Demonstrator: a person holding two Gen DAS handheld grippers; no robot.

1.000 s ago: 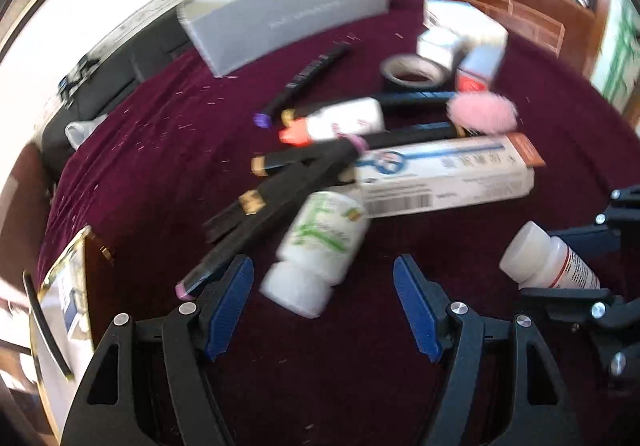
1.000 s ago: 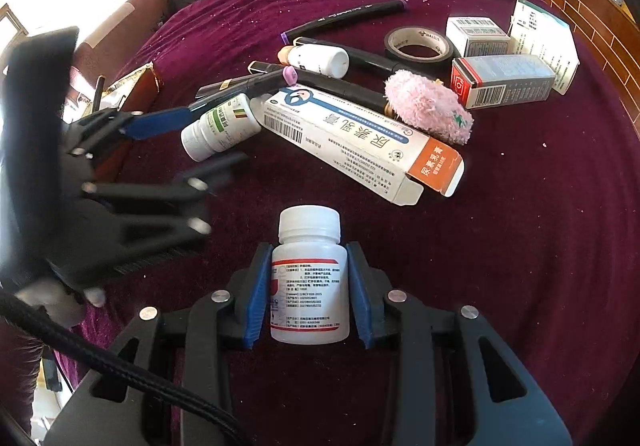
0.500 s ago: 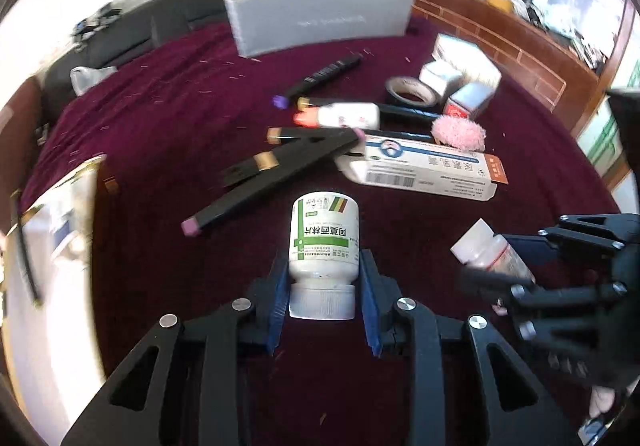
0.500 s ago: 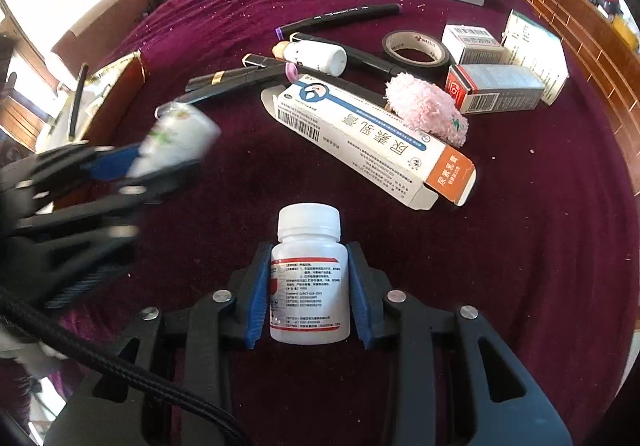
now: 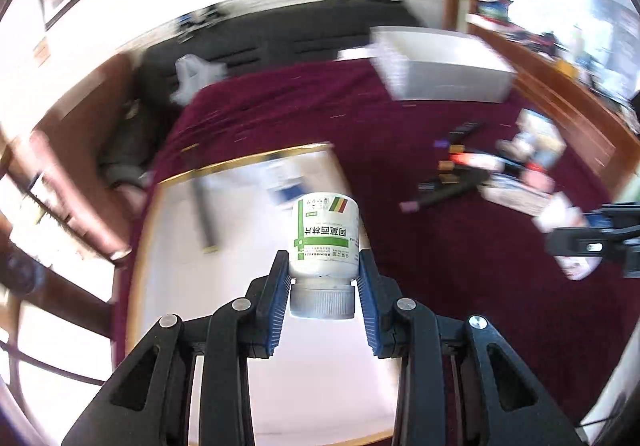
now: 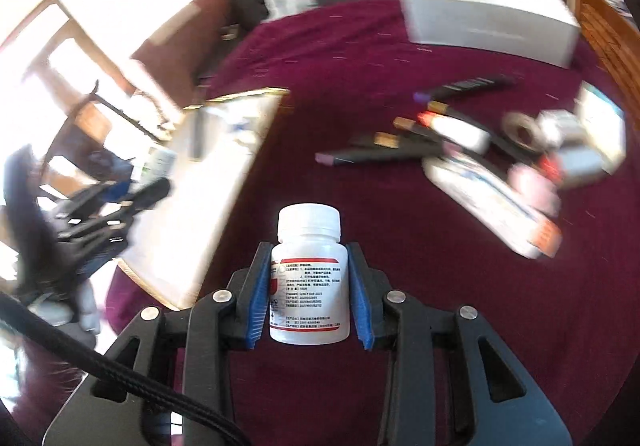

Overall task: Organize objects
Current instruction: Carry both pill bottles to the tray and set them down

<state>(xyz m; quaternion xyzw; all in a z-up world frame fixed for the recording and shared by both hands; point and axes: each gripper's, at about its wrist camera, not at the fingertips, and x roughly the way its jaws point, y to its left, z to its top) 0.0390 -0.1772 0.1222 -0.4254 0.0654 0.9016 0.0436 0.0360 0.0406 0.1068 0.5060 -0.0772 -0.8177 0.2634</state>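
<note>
Left tool (image 5: 323, 288): clenched on the green-label bottle (image 5: 325, 236), blue pads on both sides of the bottle near its cap end.
Green-label bottle: white, held cap toward the camera, base pointing away; it sits above the near right part of the white tray (image 5: 172, 266).
Right tool (image 6: 309, 292): clenched on the red-label bottle (image 6: 309, 288), pads against the label on both sides.
Red-label bottle: white, cap pointing away from the camera, held over the maroon cloth (image 6: 440, 286), just right of the tray.
White tray: gold-rimmed, lying on the left side of the bench; a blurred dark stick-shaped item lies inside it, identity unclear.
Bench: covered by the maroon cloth.
Remaining clutter (image 6: 460, 141): dark pens, a long carton, a tape roll and small boxes grouped on the right side of the cloth, well apart from the tray; detail is motion-blurred.
Grey box (image 6: 484, 19): at the far edge of the cloth, beyond the clutter.
Cross view: the left tool appears at the left edge of the right wrist view, over the tray.
</note>
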